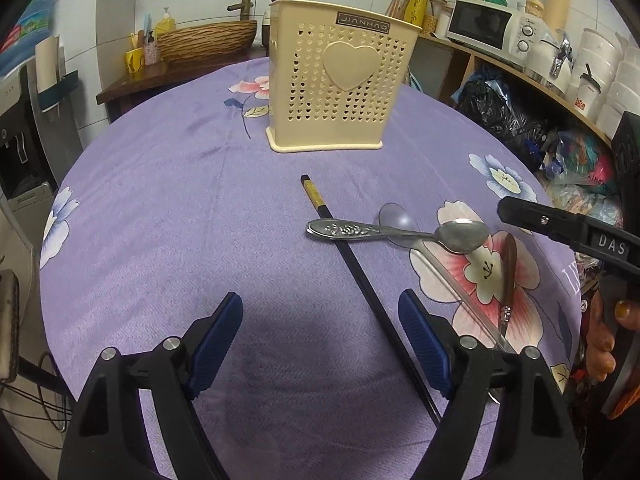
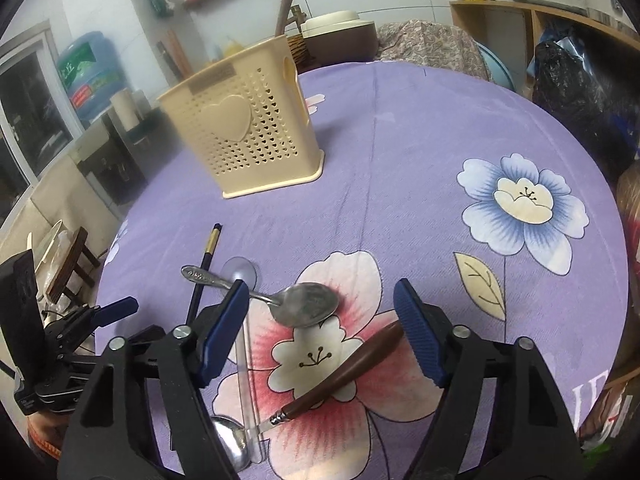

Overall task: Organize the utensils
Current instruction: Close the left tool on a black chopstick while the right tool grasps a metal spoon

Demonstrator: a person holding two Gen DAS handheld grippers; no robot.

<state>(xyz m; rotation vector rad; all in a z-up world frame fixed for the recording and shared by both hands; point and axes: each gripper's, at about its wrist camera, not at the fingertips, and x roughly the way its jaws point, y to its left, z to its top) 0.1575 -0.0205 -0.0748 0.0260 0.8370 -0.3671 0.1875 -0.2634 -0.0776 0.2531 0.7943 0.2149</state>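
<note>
A cream perforated utensil holder (image 1: 336, 84) (image 2: 252, 128) with a heart on its front stands upright on the purple flowered tablecloth, chopsticks sticking out of it. In front of it lie a black chopstick (image 1: 360, 276) (image 2: 202, 276), a metal spoon (image 1: 400, 234) (image 2: 288, 304), a clear plastic spoon (image 1: 400, 220) (image 2: 244, 344) and a brown-handled utensil (image 1: 509, 276) (image 2: 352, 372). My left gripper (image 1: 320, 336) hovers open over bare cloth, the chopstick running past its right finger. My right gripper (image 2: 320, 328) is open just above the metal spoon's bowl and the brown handle.
The round table's edge (image 1: 72, 184) drops off on the left towards a water dispenser (image 1: 24, 132). Shelves with a microwave (image 1: 488, 26), bags and containers crowd the right side. A woven basket (image 1: 208, 42) sits behind the table. A hand (image 1: 608, 328) holds the right gripper.
</note>
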